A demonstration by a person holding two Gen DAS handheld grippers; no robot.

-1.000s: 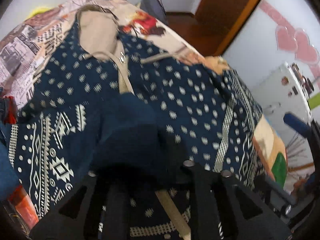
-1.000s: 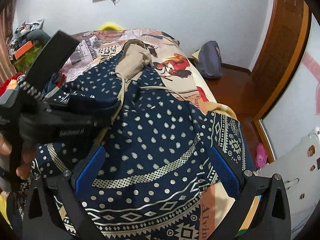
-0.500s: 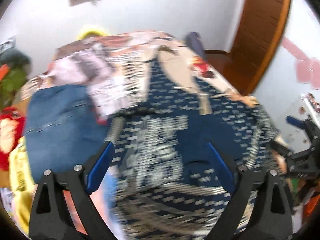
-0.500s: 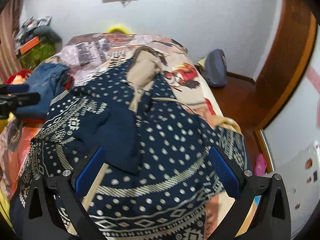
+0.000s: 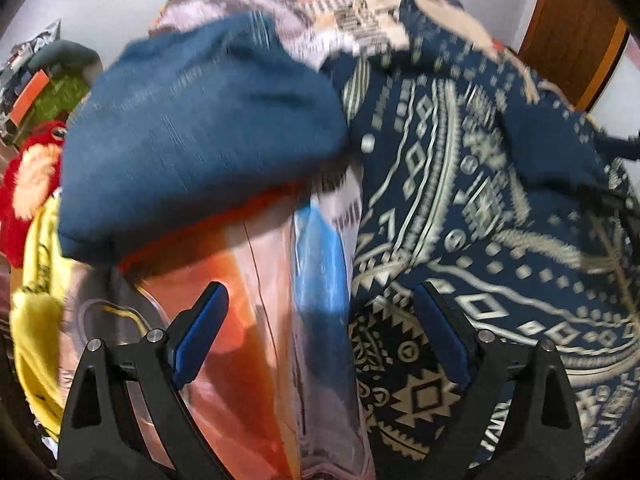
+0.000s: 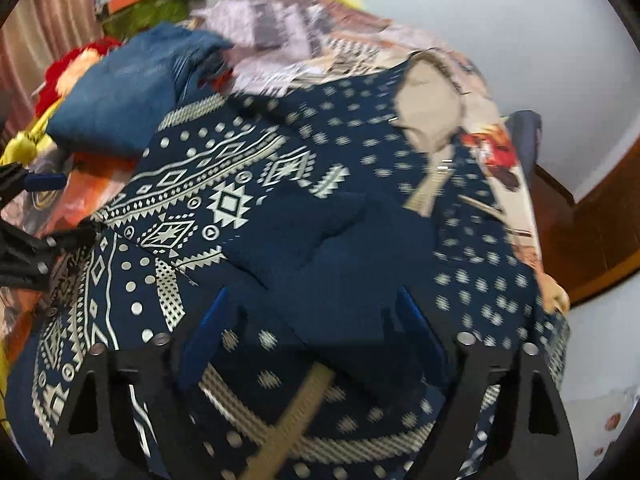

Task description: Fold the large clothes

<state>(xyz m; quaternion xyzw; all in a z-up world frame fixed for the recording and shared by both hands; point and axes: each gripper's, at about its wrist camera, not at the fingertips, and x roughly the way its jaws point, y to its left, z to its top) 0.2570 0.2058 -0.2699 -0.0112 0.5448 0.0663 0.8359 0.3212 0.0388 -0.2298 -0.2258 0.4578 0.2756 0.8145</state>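
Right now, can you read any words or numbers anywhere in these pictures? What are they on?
No text here can be read.
Bedspread: printed panels that may hold lettering, too blurred to read.
Hoodie: only patterns of dots, diamonds and zigzags, no words.
Orange box at the back: no text can be made out.
Jeans: no label shows.

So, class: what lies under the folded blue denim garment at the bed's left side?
Under the folded blue denim garment the printed bedspread shows orange, white and blue patches. Beside it lies the navy patterned hoodie. What lies beneath the denim's middle is covered.
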